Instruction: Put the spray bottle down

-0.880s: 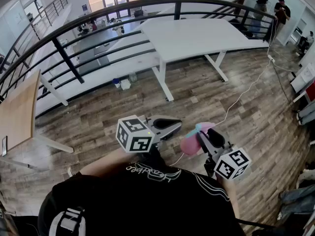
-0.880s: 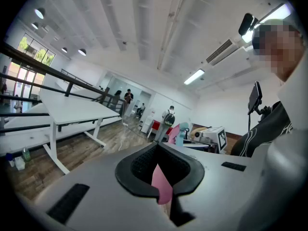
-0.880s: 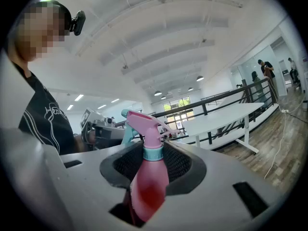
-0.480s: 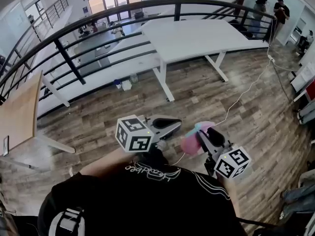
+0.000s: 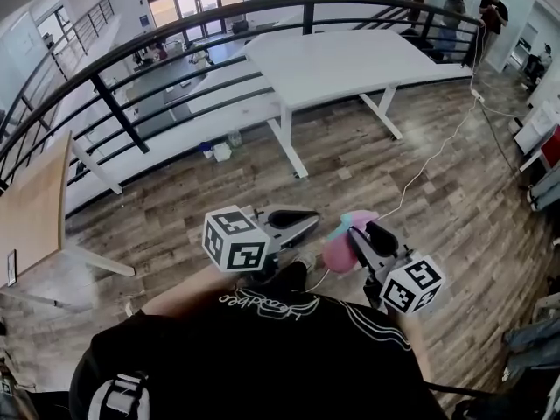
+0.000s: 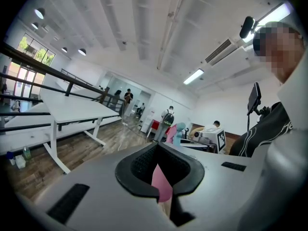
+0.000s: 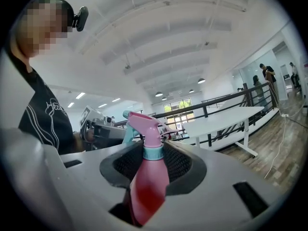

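Height worries me: my right gripper clamps the teal-collared pink plastic spray bottle in mid-air above the wood-plank floor; opening here drops it. My left gripper is closed.

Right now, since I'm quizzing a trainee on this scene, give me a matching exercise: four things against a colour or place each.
Things:
1. spray bottle
2. table
3. railing
4. floor

Descriptions:
A. black metal bars
B. brown wood planks
C. pink, held in the right gripper
D. white top on white legs

Pairs: 1-C, 2-D, 3-A, 4-B
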Demonstrator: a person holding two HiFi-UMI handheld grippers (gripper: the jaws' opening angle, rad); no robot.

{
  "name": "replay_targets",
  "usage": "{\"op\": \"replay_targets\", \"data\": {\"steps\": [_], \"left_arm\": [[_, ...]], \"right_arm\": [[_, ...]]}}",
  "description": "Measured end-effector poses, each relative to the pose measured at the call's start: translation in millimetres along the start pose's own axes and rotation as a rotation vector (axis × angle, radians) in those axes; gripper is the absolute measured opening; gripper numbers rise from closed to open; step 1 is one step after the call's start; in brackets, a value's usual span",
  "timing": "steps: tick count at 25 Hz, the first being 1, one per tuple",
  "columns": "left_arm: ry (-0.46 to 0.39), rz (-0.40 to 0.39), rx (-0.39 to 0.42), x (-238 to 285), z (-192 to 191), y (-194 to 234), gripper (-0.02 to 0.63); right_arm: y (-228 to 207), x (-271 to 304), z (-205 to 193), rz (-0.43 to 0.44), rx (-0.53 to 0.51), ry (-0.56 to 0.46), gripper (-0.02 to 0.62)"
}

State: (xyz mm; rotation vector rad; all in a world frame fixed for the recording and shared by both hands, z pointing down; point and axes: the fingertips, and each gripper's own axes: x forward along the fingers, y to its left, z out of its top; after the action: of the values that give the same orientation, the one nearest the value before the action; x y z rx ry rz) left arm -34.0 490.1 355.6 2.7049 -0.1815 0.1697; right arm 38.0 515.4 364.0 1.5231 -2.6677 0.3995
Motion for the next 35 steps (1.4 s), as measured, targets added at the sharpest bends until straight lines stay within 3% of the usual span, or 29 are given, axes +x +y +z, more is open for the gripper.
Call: {"op": "replay_targets", "data": {"steps": [10,18,25,35], "left_arm": [[-0.047,0.034,-0.006,-3,13,43,0.008],[-0.052,0.066,-0.014,22,38,134,0.008],[-0.030,0.110,-0.058,61,97,285,0.008],[-0.003,0.091,-0.100,123,211,523,0.008]], "right_arm": [[-24,37,-2,0.005,0.005,0.015,0.132],[-87,117,3,0.027,0.008,0.032,0.132],[-188,247,36,0.036,0.019,0.046,0.132],[-339,440,104,-0.014,0.025,0.074,0.132]]}}
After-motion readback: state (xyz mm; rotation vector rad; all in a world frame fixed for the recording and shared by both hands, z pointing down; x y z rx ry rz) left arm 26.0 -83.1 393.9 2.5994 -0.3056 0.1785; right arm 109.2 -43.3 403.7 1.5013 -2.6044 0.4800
